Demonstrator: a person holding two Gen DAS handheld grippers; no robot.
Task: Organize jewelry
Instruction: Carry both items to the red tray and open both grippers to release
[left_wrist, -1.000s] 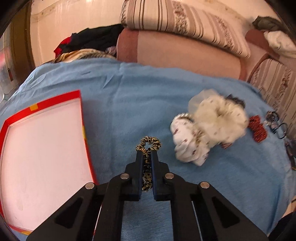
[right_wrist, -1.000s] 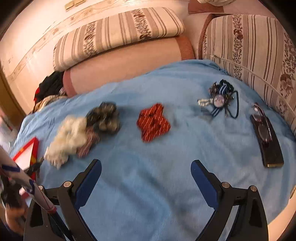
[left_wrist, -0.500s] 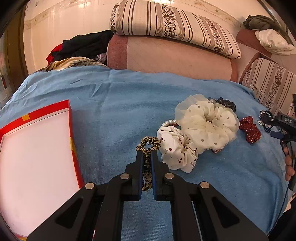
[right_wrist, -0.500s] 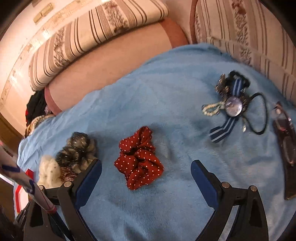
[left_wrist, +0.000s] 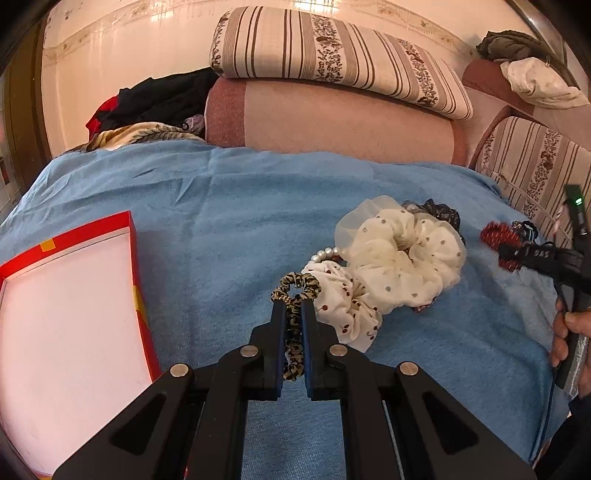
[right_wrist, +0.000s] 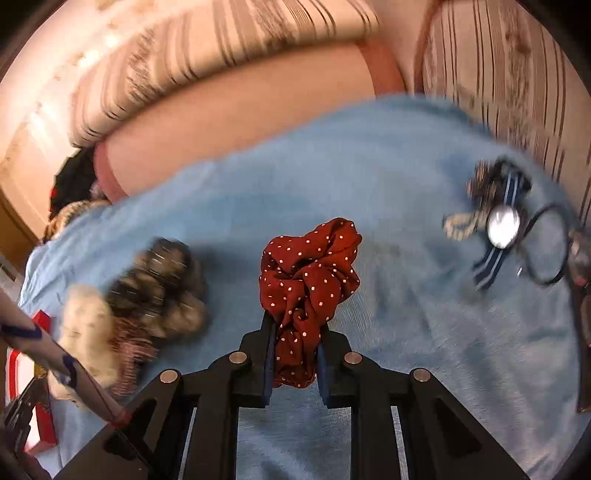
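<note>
Two grabs were on at once: the right gripper, spread wide a moment before, had snapped onto the red polka-dot scrunchie on the blue blanket, while the left gripper still pinched the leopard-print hair tie beside the red-rimmed box, so both pieces looked ready for boxing.

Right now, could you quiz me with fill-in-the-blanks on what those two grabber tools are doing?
1. The left gripper is shut on a ____-print hair tie.
2. The right gripper grips a red ____-dotted scrunchie.
3. The red-rimmed box lies on a ____ blanket.

Missing: leopard; white; blue
</note>
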